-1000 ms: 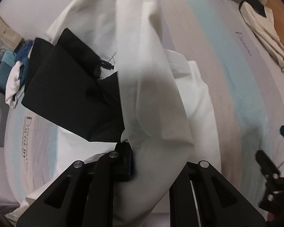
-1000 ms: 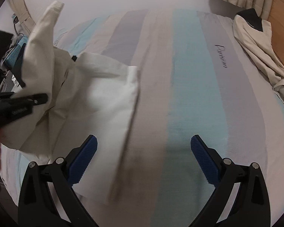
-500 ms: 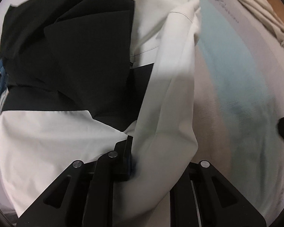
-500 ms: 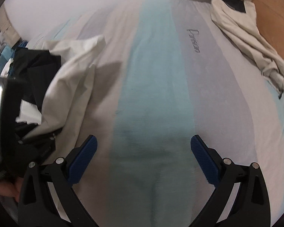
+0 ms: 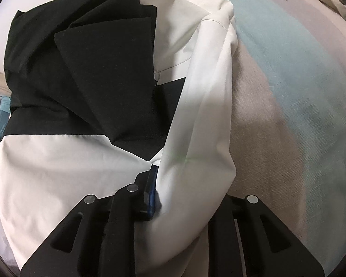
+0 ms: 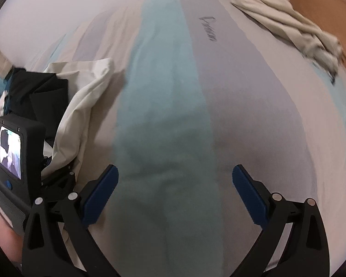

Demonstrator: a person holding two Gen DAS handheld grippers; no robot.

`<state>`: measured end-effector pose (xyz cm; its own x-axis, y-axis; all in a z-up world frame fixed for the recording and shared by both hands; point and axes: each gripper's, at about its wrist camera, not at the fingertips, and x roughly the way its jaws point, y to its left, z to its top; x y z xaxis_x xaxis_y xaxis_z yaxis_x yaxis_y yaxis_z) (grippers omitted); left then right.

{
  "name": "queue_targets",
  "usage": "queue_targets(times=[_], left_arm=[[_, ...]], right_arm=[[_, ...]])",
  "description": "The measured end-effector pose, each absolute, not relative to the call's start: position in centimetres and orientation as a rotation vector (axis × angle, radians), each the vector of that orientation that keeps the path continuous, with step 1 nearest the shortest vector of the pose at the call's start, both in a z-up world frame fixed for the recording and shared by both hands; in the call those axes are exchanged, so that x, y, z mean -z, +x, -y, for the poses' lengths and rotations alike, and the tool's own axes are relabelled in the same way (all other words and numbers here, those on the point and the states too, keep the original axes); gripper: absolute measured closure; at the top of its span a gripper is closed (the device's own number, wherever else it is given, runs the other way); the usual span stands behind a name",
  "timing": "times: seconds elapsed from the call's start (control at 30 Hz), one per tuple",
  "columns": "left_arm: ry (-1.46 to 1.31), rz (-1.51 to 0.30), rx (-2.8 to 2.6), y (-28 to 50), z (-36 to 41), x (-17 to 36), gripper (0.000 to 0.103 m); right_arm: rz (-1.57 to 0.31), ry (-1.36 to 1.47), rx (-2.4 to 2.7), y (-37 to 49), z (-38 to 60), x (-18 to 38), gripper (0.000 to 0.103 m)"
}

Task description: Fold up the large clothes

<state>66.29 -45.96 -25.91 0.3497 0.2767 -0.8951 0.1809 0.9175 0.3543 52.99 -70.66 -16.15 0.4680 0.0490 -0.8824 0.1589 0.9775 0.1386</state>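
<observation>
The left tongs (image 5: pixel 180 189) were seen low over the bed, with a fold of the large white-and-black cotton garment (image 5: pixel 196 120) between the jaws; those jaws had just been opening, and whether the pads were pressing the cloth at that instant could not be told, since one of them was hidden under the fabric. The right tongs (image 6: pixel 175 184) were held wide open and empty, above a bare stretch of the striped blue, grey and beige bedsheet (image 6: pixel 163 87).

Outward from the left tongs, the garment was spread in a loose heap on the sheet: white panels at the near side and along the right edge, black panels bunched and overlapping in the middle. It was lying near the left edge of the bed, well apart from a crumpled beige garment (image 6: pixel 286 23) at the far right corner.

The fold was judged to be at an early stage: the piece had been laid down, but no flat, squared layers were visible. Smoothing and the folds proper were judged to remain.
</observation>
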Motion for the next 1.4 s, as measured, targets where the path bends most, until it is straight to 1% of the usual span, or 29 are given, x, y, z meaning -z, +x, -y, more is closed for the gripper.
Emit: queue_targets(times=[0.07, 0.1, 0.2, 0.27, 0.3, 0.4, 0.43, 0.47, 0.5, 0.53, 0.6, 0.7, 0.77, 0.83, 0.87, 0.93, 1.1, 1.23, 1.4], left_arm=[[0.4, -1.243, -0.052, 66.4, 45.8, 25.3, 0.08], [0.388, -1.251, -0.046, 66.8, 46.8, 25.1, 0.079], [0.353, -1.268, -0.015, 66.7, 46.3, 24.2, 0.075], [0.341, -1.271, 0.0, 66.8, 45.7, 23.6, 0.069], [0.325, -1.276, 0.012, 66.4, 45.7, 23.4, 0.068], [0.269, -1.296, 0.052, 65.8, 45.5, 22.5, 0.061], [0.253, -1.302, 0.07, 65.5, 45.5, 22.2, 0.056], [0.222, -1.306, 0.099, 65.4, 45.5, 21.9, 0.031], [0.165, -1.301, 0.151, 65.1, 45.5, 21.3, 0.021], [0.154, -1.271, 0.158, 64.8, 45.7, 20.5, 0.014], [0.155, -1.219, 0.179, 64.5, 46.2, 19.2, 0.014], [0.116, -1.226, 0.212, 64.5, 46.5, 17.0, 0.014], [0.088, -1.225, 0.23, 63.9, 46.4, 15.6, 0.01], [0.034, -1.238, 0.276, 62.8, 44.8, 14.2, 0.007], [0.024, -1.238, 0.293, 63.1, 44.9, 13.5, 0.007], [0.0, -1.253, 0.34, 62.5, 42.8, 12.3, 0.007], [-0.018, -1.295, 0.428, 63.4, 36.4, 11.5, 0.006], [0.086, -1.295, 0.402, 65.1, 29.8, 12.7, 0.006], [0.108, -1.287, 0.418, 67.3, 24.5, 14.2, 0.006]], right_arm=[[-1.088, 0.222, 0.076, 52.3, 71.2, 16.0, 0.008], [-1.088, 0.218, 0.079, 51.9, 71.4, 15.8, 0.008], [-1.083, 0.201, 0.081, 51.4, 71.8, 15.4, 0.008], [-1.078, 0.188, 0.084, 50.7, 72.1, 15.0, 0.008], [-1.076, 0.185, 0.087, 50.5, 72.2, 14.8, 0.008], [-1.07, 0.179, 0.098, 49.7, 72.7, 13.8, 0.008], [-1.069, 0.185, 0.099, 49.4, 73.0, 13.4, 0.008], [-1.069, 0.19, 0.1, 49.1, 73.3, 13.0, 0.008], [-1.066, 0.192, 0.103, 48.8, 73.5, 12.7, 0.008], [-1.065, 0.193, 0.104, 48.6, 73.7, 12.5, 0.008], [-1.065, 0.189, 0.107, 48.3, 73.9, 12.1, 0.008], [-1.064, 0.177, 0.113, 47.9, 73.9, 11.6, 0.008], [-1.063, 0.178, 0.111, 47.8, 73.7, 11.4, 0.008], [-1.065, 0.18, 0.101, 47.7, 73.0, 11.1, 0.008], [-1.065, 0.18, 0.091, 47.8, 72.7, 11.0, 0.008], [-1.062, 0.186, 0.065, 48.3, 71.6, 10.7, 0.008], [-1.08, 0.217, -0.051, 50.2, 67.3, 10.6, 0.008], [-1.119, 0.25, -0.17, 52.7, 62.2, 11.2, 0.008], [-1.215, 0.208, -0.201, 56.4, 57.3, 13.8, 0.008]])
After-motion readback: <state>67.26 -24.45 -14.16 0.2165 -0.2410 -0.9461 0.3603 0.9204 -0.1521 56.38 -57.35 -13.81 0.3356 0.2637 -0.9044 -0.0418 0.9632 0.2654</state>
